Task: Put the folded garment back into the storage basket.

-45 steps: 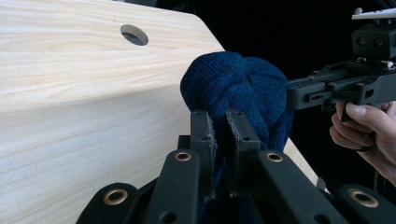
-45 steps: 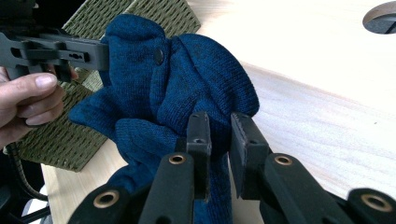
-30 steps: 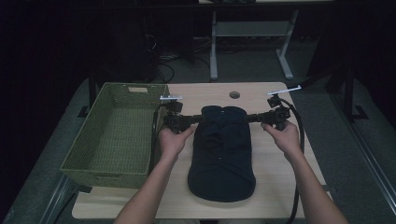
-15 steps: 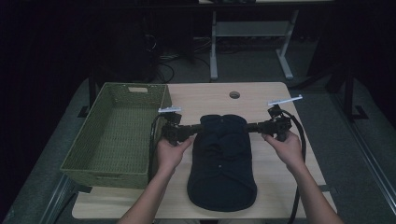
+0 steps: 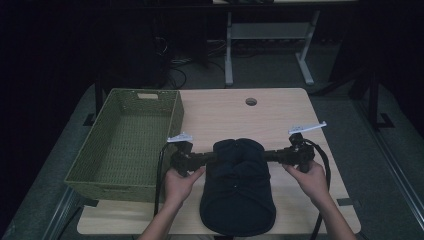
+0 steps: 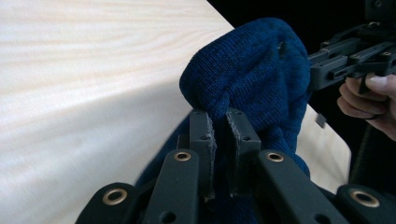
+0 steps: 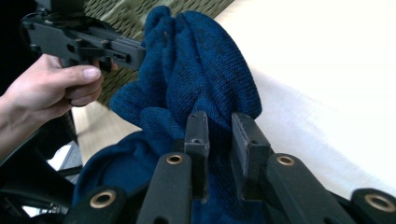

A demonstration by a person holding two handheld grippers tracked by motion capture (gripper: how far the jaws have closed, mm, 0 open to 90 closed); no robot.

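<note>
The pale wooden table [image 5: 280, 107] carries a woven green basket [image 5: 125, 145] beside a dark blue knitted garment [image 5: 239, 190] lying mid-table. It looks soft, light and floppy, best pinched at its folded far edge, where the left gripper [image 6: 219, 135] and the right gripper [image 7: 219, 135] each clamp it.

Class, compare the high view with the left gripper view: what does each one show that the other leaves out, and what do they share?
High view alone: the green basket left of the garment, the round hole in the table, and the floor beyond. Left gripper view alone: the knit weave of the blue garment, with a fold pinched between the left gripper jaws. Shared: the garment, the wooden tabletop and the right gripper.
</note>
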